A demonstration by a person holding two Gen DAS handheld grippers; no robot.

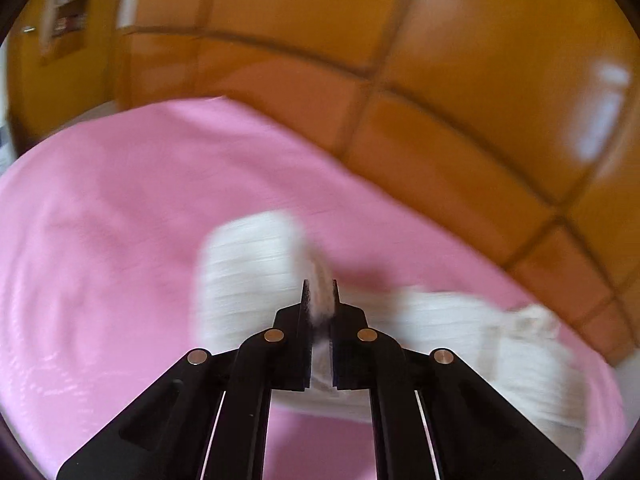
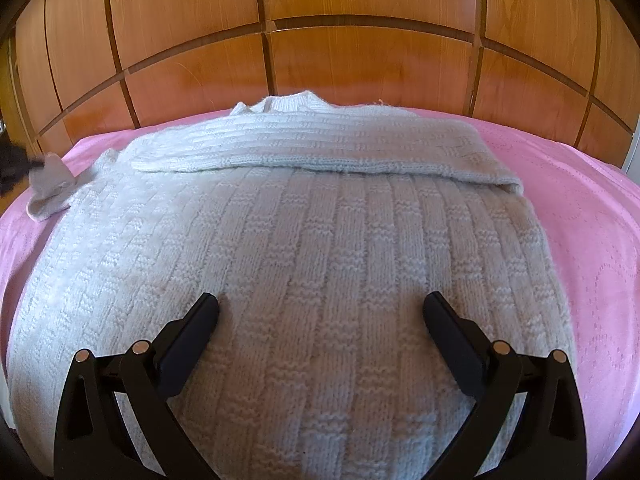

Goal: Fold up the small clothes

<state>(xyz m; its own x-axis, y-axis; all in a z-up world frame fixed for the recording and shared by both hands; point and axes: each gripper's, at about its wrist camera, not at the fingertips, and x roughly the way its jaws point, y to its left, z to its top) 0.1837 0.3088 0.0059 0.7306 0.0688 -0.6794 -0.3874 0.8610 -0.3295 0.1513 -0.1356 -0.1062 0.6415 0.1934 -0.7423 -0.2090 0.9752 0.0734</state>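
- My left claw (image 1: 320, 300) pinched a fold of the white knit sweater's (image 2: 320, 260) sleeve above the pink bedspread (image 2: 580, 240).
- My right claw (image 2: 320, 312) stood spread wide over the sweater's body, lying flat near the wooden headboard (image 2: 360, 40).

Pink bedspread (image 2: 580, 220) covers bed; glossy wooden panelled headboard (image 2: 360, 20) behind; blurred shelf (image 1: 68, 8) far left.

Bare pink sheet (image 2: 592, 216) right of sweater (image 2: 304, 264); wooden headboard (image 2: 360, 52) blocks behind.
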